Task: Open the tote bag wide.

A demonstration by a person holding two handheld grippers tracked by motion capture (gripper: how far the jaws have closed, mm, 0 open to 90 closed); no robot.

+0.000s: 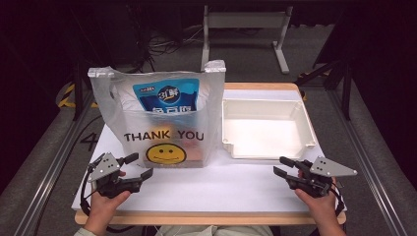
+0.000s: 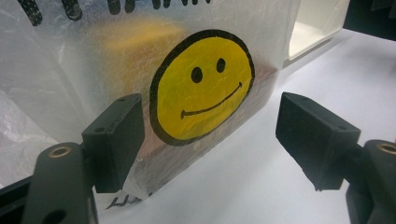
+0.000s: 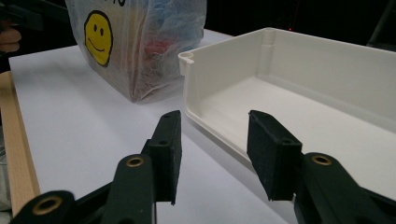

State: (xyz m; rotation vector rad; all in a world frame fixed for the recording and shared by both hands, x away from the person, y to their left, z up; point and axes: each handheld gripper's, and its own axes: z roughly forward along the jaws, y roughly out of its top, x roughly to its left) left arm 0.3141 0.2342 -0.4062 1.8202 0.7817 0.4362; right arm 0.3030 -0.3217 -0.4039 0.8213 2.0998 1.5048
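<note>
A translucent plastic bag (image 1: 162,118) printed "THANK YOU" with a yellow smiley stands upright on the white table, left of centre; a blue packet (image 1: 166,96) shows inside it. The bag's smiley (image 2: 201,88) faces my left gripper, and its side (image 3: 140,51) shows far off in the right gripper view. An empty white bin (image 1: 265,129) sits to the bag's right, its open front (image 3: 280,112) just beyond my right gripper. My left gripper (image 1: 138,166) is open, close to the bag's lower left corner. My right gripper (image 1: 281,166) is open, just before the bin's front left corner.
The white tabletop (image 1: 211,189) has a wooden front edge (image 1: 206,218). A metal frame (image 1: 243,29) stands on the floor behind the table. Rails run along both sides of the table.
</note>
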